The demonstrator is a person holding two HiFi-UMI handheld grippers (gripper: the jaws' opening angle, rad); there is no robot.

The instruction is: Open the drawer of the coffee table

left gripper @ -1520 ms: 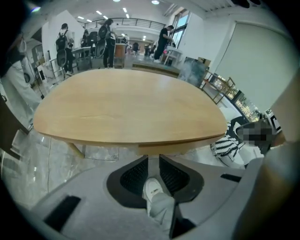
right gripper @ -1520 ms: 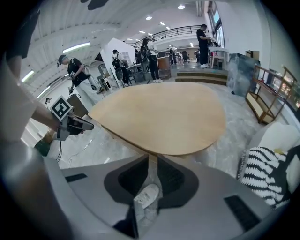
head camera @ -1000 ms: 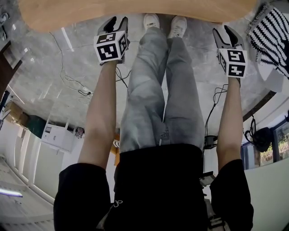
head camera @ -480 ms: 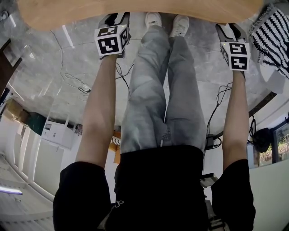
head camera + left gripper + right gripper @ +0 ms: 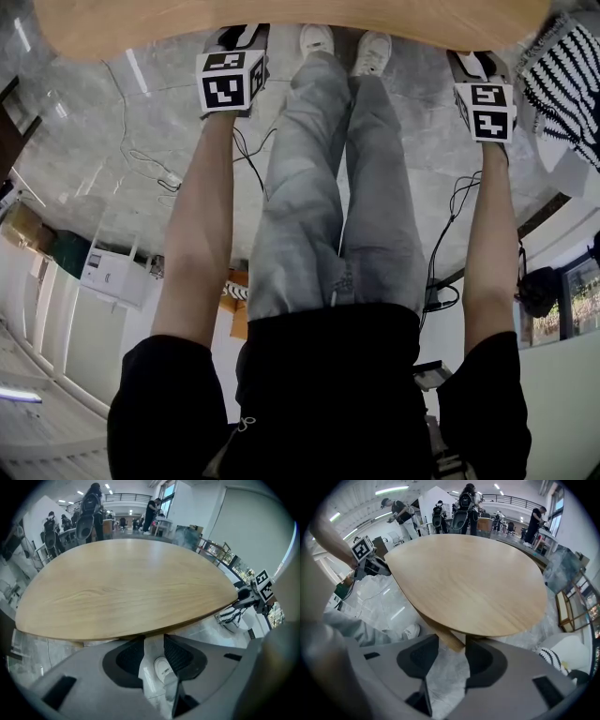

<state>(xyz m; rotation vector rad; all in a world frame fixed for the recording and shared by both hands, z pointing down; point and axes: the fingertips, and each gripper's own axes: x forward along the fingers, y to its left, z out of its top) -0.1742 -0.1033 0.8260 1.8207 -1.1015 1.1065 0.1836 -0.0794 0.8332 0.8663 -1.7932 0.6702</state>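
The coffee table (image 5: pixel 281 23) has an oval light-wood top that fills the upper edge of the head view; no drawer shows in any view. My left gripper (image 5: pixel 236 36) hangs at the table's near edge on the left, jaws open and empty. In the left gripper view, the left gripper (image 5: pixel 153 641) looks across the table top (image 5: pixel 126 588). My right gripper (image 5: pixel 476 62) is at the near edge on the right; its jaws have just been opening and hold nothing. The right gripper (image 5: pixel 451 641) points at a wooden table leg (image 5: pixel 440 632) under the top (image 5: pixel 473 583).
The person's legs and white shoes (image 5: pixel 342 47) stand between the two grippers. A black-and-white striped object (image 5: pixel 562 80) lies on the floor to the right. Cables (image 5: pixel 150 169) trail over the grey floor at left. People and chairs (image 5: pixel 89 513) are beyond the table.
Both grippers have shifted a little toward the table's edge, the right one more. The right jaws stand slightly wider than before.
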